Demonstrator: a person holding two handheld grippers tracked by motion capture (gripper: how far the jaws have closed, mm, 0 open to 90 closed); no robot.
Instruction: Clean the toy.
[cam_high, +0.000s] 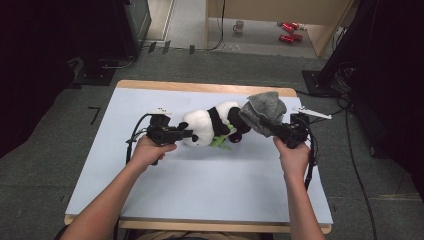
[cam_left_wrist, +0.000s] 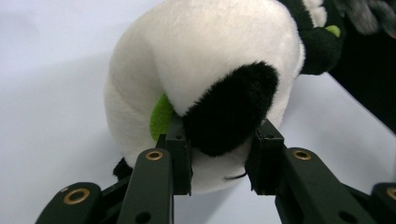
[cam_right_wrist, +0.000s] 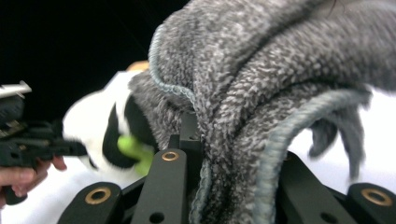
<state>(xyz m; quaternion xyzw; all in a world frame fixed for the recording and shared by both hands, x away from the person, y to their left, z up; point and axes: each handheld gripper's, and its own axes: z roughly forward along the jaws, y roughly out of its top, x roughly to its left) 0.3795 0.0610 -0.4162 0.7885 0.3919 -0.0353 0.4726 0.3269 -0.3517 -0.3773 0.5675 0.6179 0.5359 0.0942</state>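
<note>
Two black handheld grippers, the left gripper (cam_high: 187, 133) and the right gripper (cam_high: 274, 131), are seen with flat black jaws studded with brass-ringed holes and small dark screws, a pale three-cornered plate (cam_high: 312, 113) atop each, black cables (cam_high: 131, 140) trailing, and forearms left bare, no sleeves worn.

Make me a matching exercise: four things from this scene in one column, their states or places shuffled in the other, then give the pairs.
1. panda
2. towel
3. mug
4. left gripper

A. on the floor beyond the table
B. bunched in the right gripper
C. jaws around a black ear
D. lying on the table

Pairs: 1-D, 2-B, 3-A, 4-C
</note>
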